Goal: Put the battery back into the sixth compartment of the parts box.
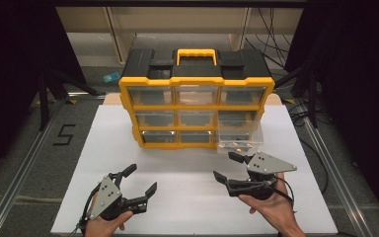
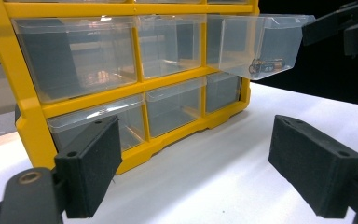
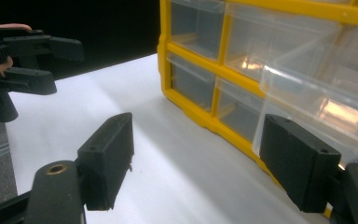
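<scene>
1. The yellow organiser (image 1: 196,101) stands at the centre of the high view on the white bench (image 1: 187,197), with 9 clear drawers in 3 rows. The pulled-out drawer (image 1: 240,136) — right column, right of centre in that view — juts forward, and small dark metal parts (image 2: 265,66) lie at its front end.
2. The right hand-held gripper (image 1: 225,165) sits in the lower right of the high view, just in front of the pulled-out drawer, jaws spread wide and gripping nothing. In its own view 1 pad (image 3: 302,167) rises close to the drawer's clear wall; touching or not, I cannot tell.
3. The left hand-held gripper (image 1: 140,178) hovers in the lower left, also spread open and empty, well apart from the organiser.
4. Likely risks: an off-centre push could jam the drawer in its slot; a hard shove could slide the whole organiser back, since nothing braces it; a pull too far could free the drawer and spill its parts.
</scene>
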